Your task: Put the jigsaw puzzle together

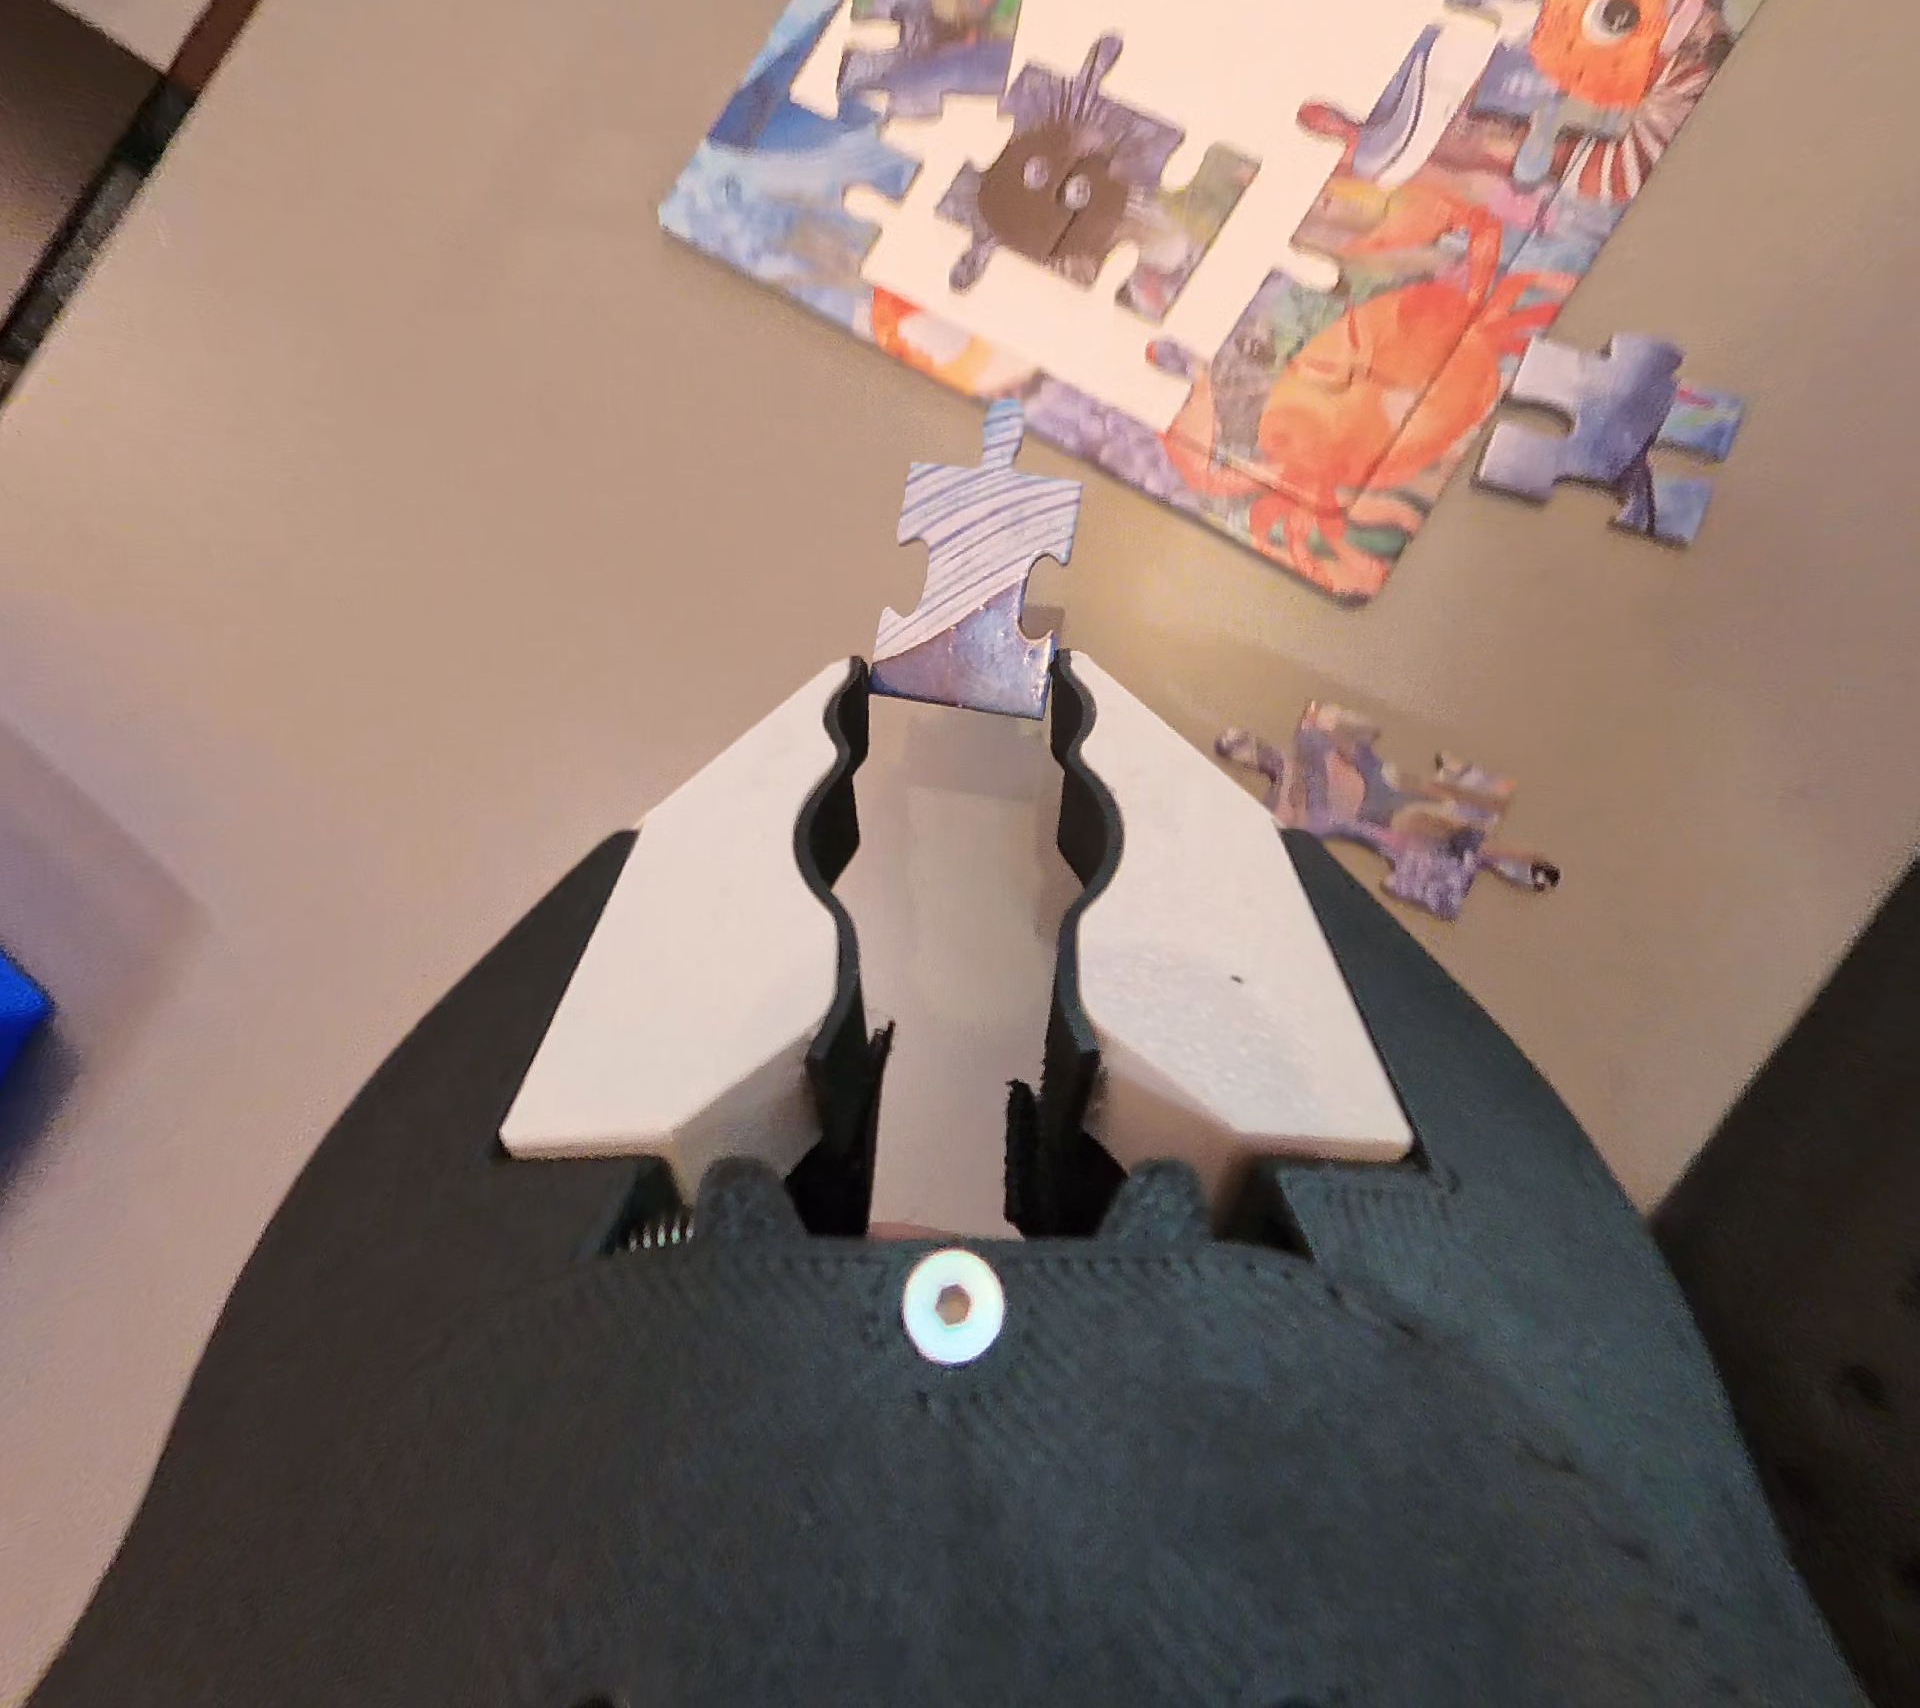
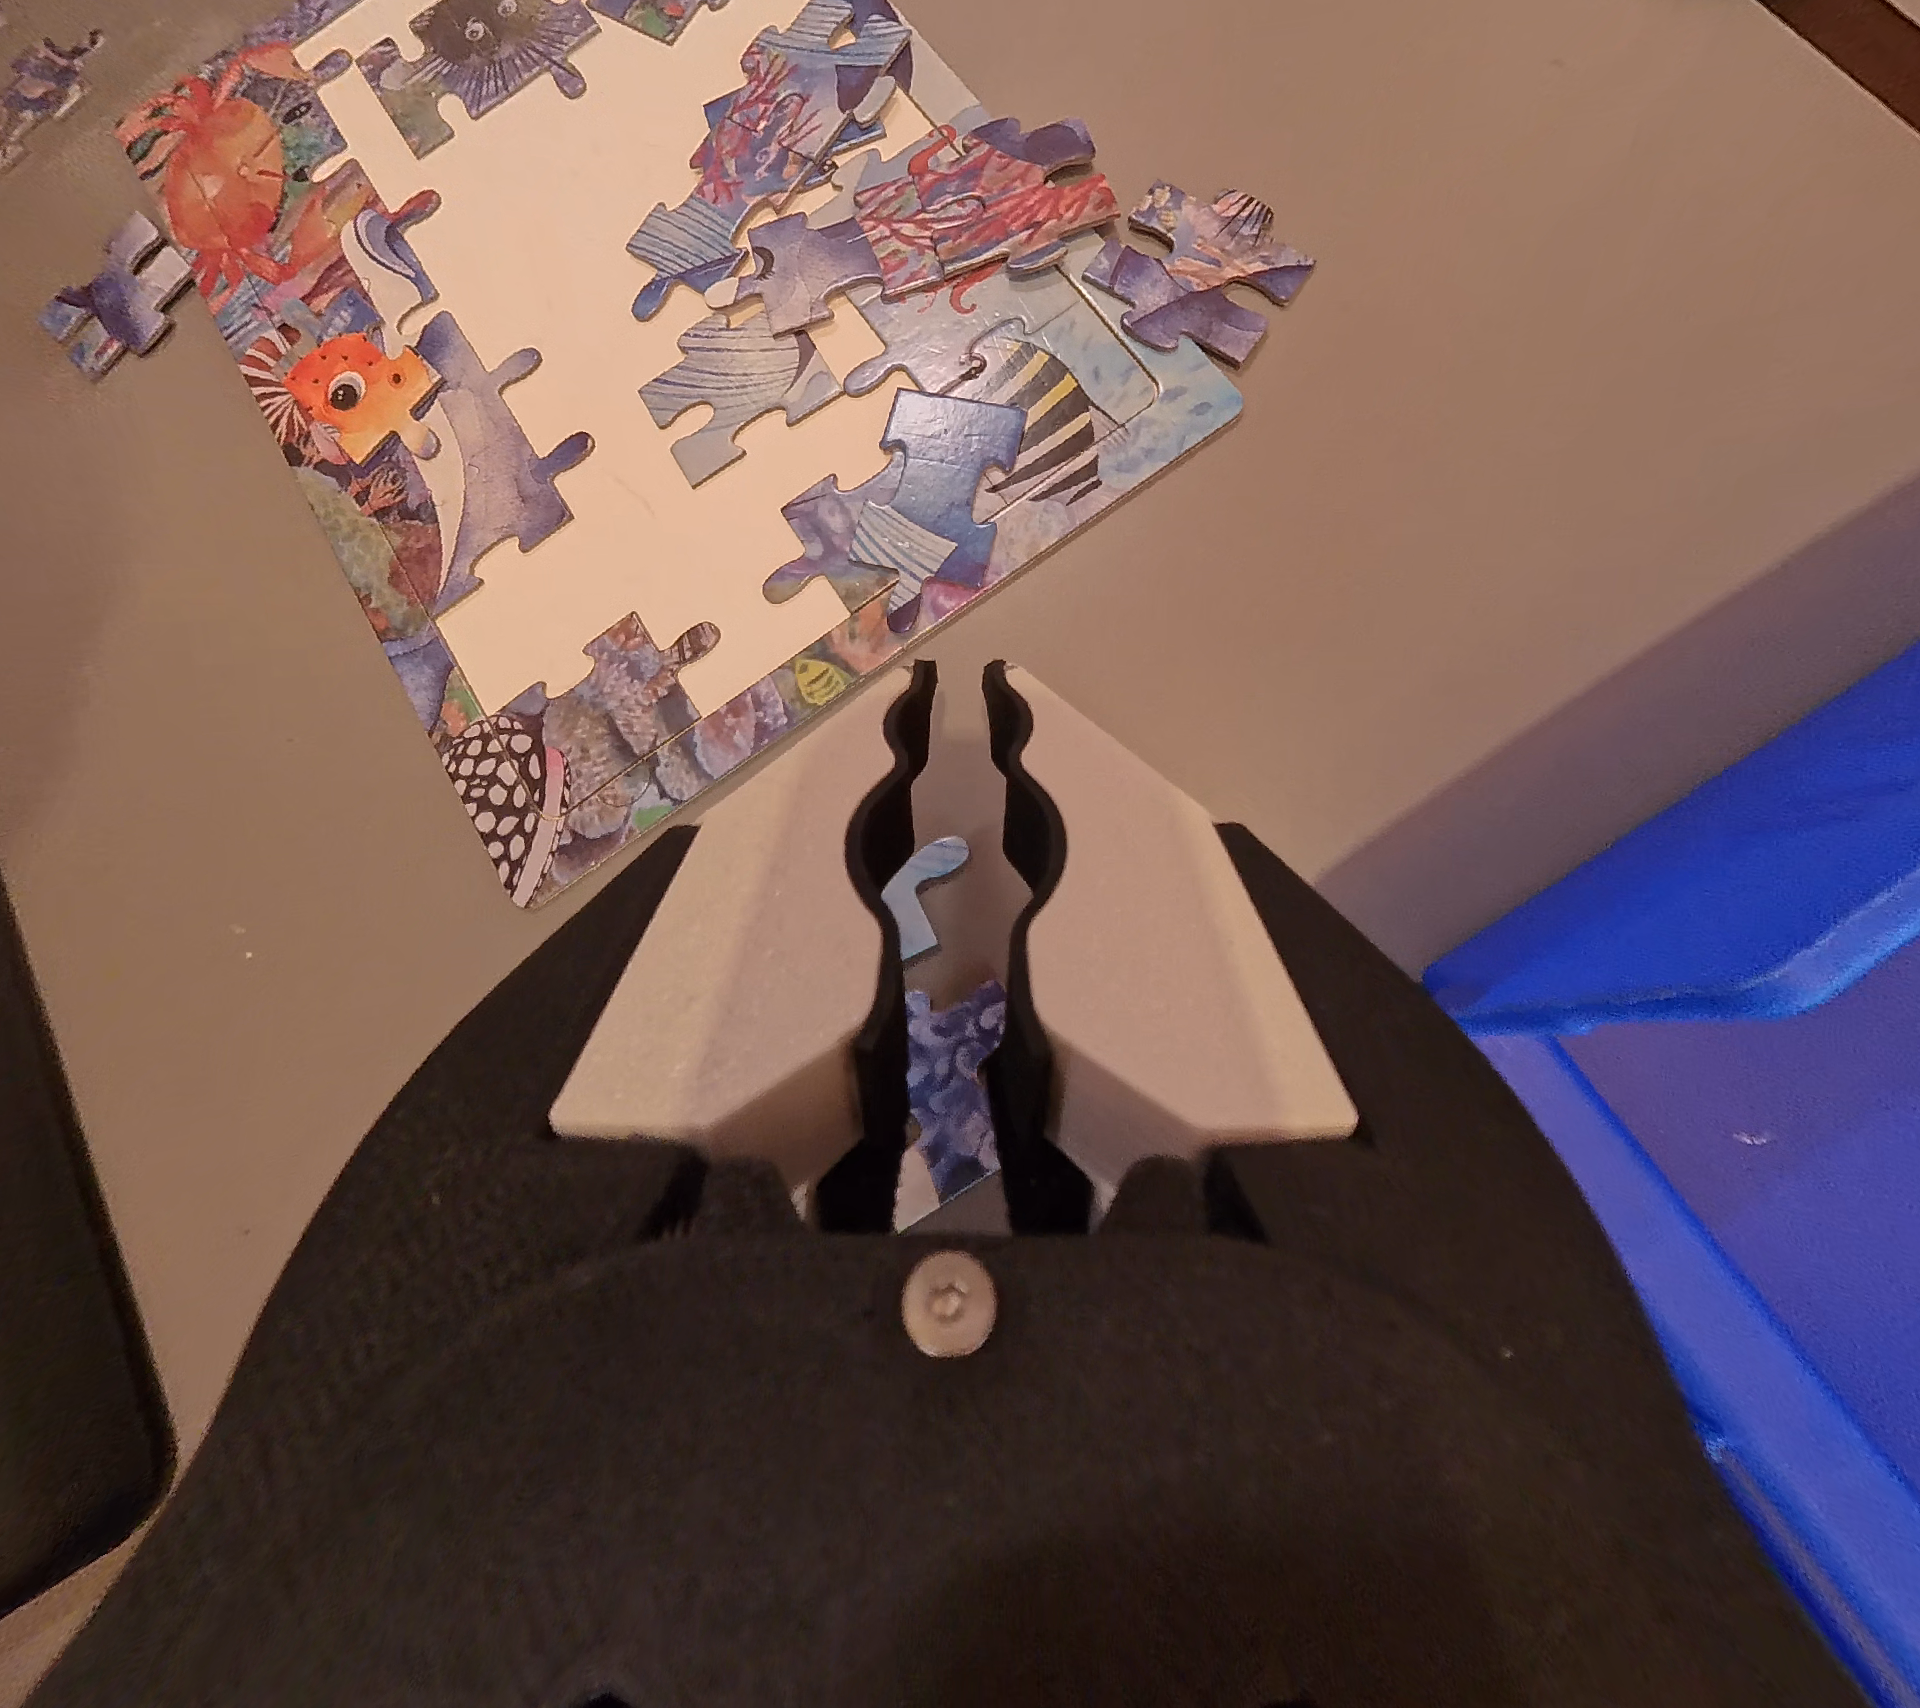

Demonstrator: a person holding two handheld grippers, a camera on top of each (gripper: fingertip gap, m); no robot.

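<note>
The sea-life puzzle board (image 1: 1091,48) lies on the tan table, partly filled, with a bare cream middle. My left gripper (image 1: 961,671) is shut on a blue-and-white striped puzzle piece (image 1: 987,546) and holds it by its lower edge, above the table, short of the board's near corner. In the right wrist view the board (image 2: 540,328) holds several loose and overlapping pieces along its right side. My right gripper (image 2: 961,671) hovers at the board's near edge, its jaws a narrow gap apart with nothing between the tips. Two blue pieces (image 2: 951,1066) show on the table beneath it.
Loose pieces lie off the board: two to its right in the left wrist view (image 1: 1610,437) (image 1: 1392,801), and one at each side in the right wrist view (image 2: 1205,271) (image 2: 109,297). A blue bin (image 2: 1714,827) stands at the right. A dark object (image 2: 62,1139) sits at the left edge.
</note>
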